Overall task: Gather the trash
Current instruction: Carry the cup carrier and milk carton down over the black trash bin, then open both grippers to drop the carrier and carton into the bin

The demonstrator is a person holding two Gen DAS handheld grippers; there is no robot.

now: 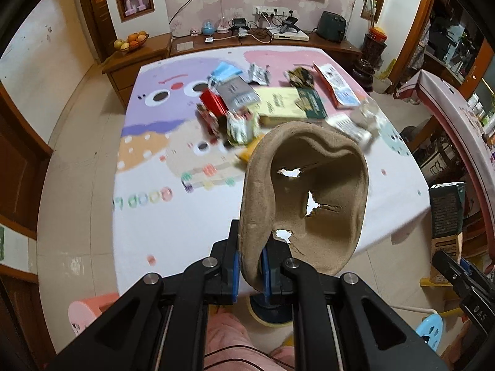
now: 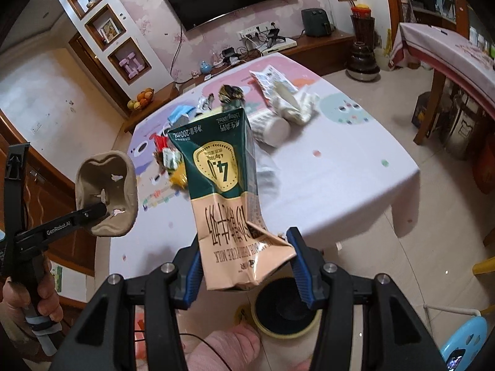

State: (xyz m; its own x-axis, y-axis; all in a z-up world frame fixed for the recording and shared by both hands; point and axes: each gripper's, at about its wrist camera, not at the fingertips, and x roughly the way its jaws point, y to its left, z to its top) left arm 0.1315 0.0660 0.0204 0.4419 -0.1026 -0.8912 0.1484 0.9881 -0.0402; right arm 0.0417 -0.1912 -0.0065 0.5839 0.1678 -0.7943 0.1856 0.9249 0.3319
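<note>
My left gripper (image 1: 250,261) is shut on the rim of a brown moulded-pulp cup tray (image 1: 334,216), held above the table's near edge. The same tray (image 2: 106,191) and the left gripper (image 2: 96,211) show at the left of the right wrist view. Between the blue pads (image 2: 193,273) of my right gripper (image 2: 247,266) sits a crumpled green and tan milk carton (image 2: 222,185), gripped at its base; that carton (image 1: 447,213) is at the far right of the left wrist view. More trash (image 1: 244,105) lies piled on the table (image 1: 173,216).
A round dark container with a yellow rim (image 2: 284,312) stands on the floor just below both grippers, beside a person's pink-clad leg (image 2: 229,349). A blue stool (image 2: 464,340) is at the right, a pink stool (image 1: 89,309) at the left. White cups and wrappers (image 2: 287,108) lie further back.
</note>
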